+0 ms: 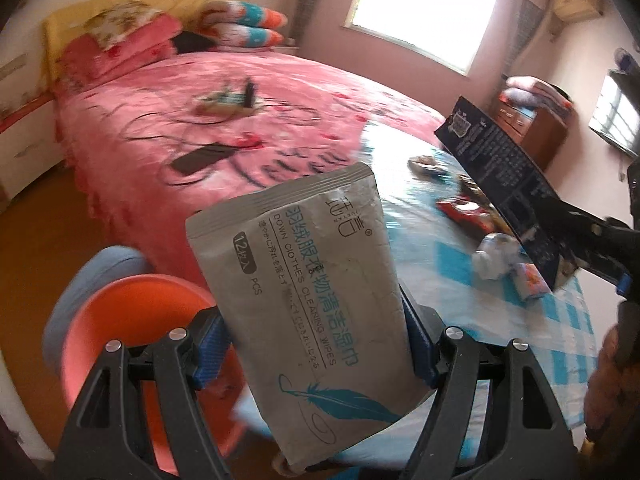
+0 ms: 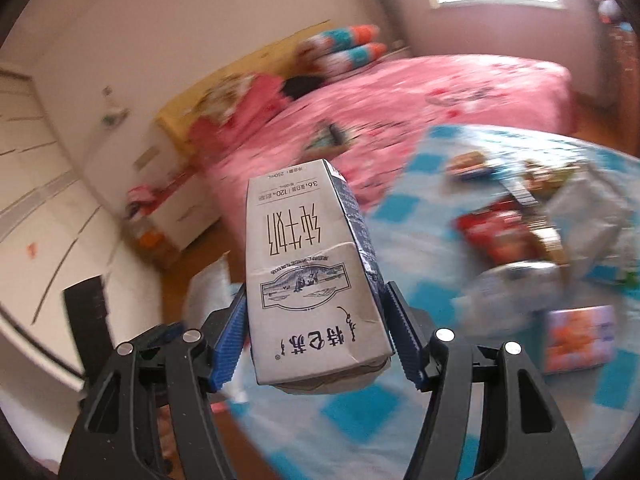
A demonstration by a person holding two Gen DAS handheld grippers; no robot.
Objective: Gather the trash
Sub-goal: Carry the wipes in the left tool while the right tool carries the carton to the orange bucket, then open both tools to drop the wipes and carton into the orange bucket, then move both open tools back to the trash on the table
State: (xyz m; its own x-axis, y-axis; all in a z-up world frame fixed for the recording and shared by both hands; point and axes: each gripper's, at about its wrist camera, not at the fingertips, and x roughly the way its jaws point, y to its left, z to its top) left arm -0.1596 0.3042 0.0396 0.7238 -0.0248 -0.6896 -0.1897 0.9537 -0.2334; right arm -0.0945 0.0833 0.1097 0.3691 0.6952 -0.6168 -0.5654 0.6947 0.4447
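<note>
With my left tongs clamping the wipes packet and right tongs pinching the milk carton, the floppy packet risks sliding forward out before the orange bin beside them.

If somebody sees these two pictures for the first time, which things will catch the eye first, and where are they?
First, the grey wipes packet, clamped upright in the left gripper in the middle of the left wrist view. Likewise the milk carton, upside down, fills the centre of the right wrist view, pinched by the right gripper. Behind both spreads the bright pink bed, with the blue checked tablecloth and its scattered litter to the right.
</note>
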